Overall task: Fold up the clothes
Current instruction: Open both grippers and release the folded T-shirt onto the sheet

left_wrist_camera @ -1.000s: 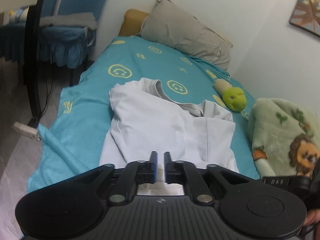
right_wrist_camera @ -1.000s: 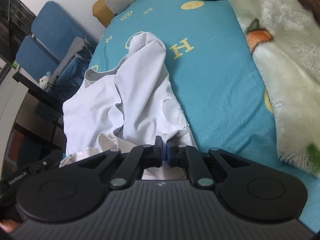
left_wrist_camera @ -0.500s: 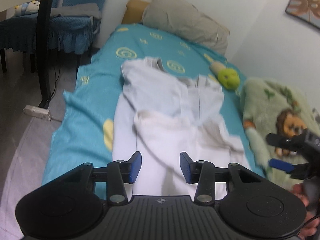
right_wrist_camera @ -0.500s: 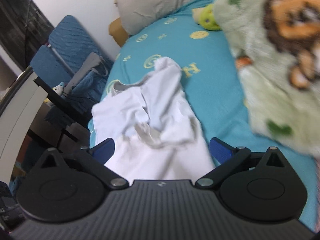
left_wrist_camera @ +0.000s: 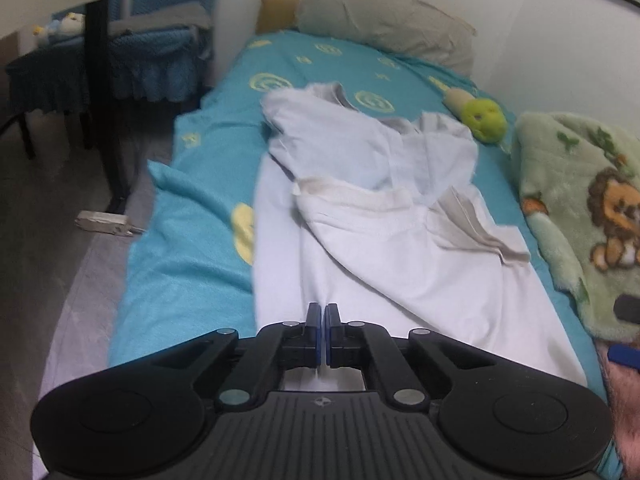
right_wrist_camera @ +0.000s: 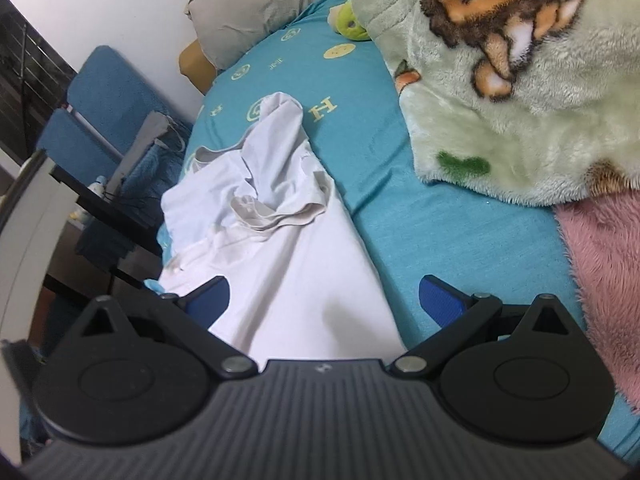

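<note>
white shirt (left_wrist_camera: 384, 248) spread lengthwise on the bed (left_wrist_camera: 192, 248), collar end toward the pillow (left_wrist_camera: 384, 24) at the head, hem end at the near foot edge. upper part bunched and folded over itself, with a grey-lined flap lying crooked toward the right edge of the bed.

left gripper (left_wrist_camera: 322, 316) with jaws pressed together at the near hem; looks pinching a thin ridge of the white shirt, though the cloth between the pads hardly shows. right gripper (right_wrist_camera: 325, 300) with jaws spread wide, holding nothing, hovering over the right side of the hem, near the right edge of the bed.

step in hand, by judgement: take the second hem corner, then carry the hem up to the collar. good to lower the right gripper onto the right corner and close on one layer edge only, not on the sheet under it. then lift both corners level and equally, keep the hem tight between them, so the cloth does not sag in the middle. better to flatten the bunched upper part first, otherwise the fold lands on lumps. green blanket (right_wrist_camera: 520, 92) close on the right side; keep the cloth apart from it.
</note>
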Tool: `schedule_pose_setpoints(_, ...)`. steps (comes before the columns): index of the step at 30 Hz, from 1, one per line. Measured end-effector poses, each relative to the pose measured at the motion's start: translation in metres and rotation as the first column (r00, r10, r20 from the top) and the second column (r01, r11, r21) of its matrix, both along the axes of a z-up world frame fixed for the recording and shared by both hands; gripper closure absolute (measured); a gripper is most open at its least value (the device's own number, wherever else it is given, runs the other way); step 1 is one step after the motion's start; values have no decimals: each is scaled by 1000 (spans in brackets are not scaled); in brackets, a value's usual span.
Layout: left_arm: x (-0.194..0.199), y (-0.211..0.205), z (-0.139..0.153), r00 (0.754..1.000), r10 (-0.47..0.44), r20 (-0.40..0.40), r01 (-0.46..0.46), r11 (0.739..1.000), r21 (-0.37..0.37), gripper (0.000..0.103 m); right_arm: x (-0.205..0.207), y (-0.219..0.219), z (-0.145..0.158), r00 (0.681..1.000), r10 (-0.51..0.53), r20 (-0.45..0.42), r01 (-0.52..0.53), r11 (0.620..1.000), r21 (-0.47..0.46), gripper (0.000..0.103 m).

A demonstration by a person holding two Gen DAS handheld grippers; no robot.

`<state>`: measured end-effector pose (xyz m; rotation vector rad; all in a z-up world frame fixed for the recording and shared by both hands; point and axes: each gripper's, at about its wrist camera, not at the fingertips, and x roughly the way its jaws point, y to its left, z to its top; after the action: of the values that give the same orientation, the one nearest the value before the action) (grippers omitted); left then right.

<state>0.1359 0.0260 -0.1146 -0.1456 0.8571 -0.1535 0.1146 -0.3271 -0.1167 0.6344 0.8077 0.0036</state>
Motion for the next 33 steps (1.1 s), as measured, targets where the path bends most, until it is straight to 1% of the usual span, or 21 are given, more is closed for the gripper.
schedule_pose_setpoints(3,0,6,4,999,44,5,-44,999,-14,101,3,0,-5,1000,13,-10,-13,1000,0,0)
schedule_pose_setpoints(7,0,4,-2,999,39,-31,-40,999,-14,99,7,4,-9,1000,23,-21,-23,1000,-2,0)
schedule_pose_setpoints(9,-4,5,1,998,52,-46,-53,998,-29,84,8,4,-10,999,26,-23,-26,1000,5,0)
schedule_pose_setpoints(10,-7,6,4,997,58,-48,-60,997,-42,77,8,4,-9,999,25,-21,-25,1000,8,0)
schedule_pose_setpoints(12,-17,7,11,996,70,-52,-74,995,-65,53,8,3,-8,1000,25,-15,-25,1000,14,0)
schedule_pose_setpoints(13,-24,7,16,996,75,-55,-79,993,-82,48,7,3,-8,1000,25,-13,-24,1000,18,0)
schedule_pose_setpoints(15,-38,6,23,995,72,-71,-81,986,-142,28,8,2,-8,1000,23,-10,-23,999,25,0)
schedule_pose_setpoints(16,-45,6,26,994,67,-81,-80,981,-178,25,8,1,-8,1000,21,-10,-21,999,28,0)
schedule_pose_setpoints(17,-52,6,28,994,58,-93,-77,973,-219,22,8,1,-8,1000,18,-10,-17,999,31,0)
schedule_pose_setpoints(18,-58,5,27,993,44,-111,-72,962,-264,21,8,0,-7,1000,13,-9,-13,999,34,0)
schedule_pose_setpoints(22,-74,1,9,975,5,-220,-95,912,-400,18,8,-4,-7,1000,-10,-9,11,999,54,0)
schedule_pose_setpoints(25,-70,0,-17,941,-1,-339,-161,879,-449,18,7,-7,-8,1000,-25,-9,26,997,70,0)
schedule_pose_setpoints(27,-64,0,-32,918,10,-396,-208,862,-462,18,7,-9,-8,999,-33,-10,34,996,82,0)
schedule_pose_setpoints(28,-61,2,-39,911,22,-412,-234,850,-472,18,7,-10,-8,999,-35,-10,36,996,88,0)
schedule_pose_setpoints(29,-58,5,-43,909,34,-415,-256,832,-492,17,7,-10,-9,999,-37,-11,38,995,93,0)
schedule_pose_setpoints(33,-55,19,-48,911,112,-397,-335,763,-552,15,7,-13,-10,999,-46,-14,48,992,115,0)
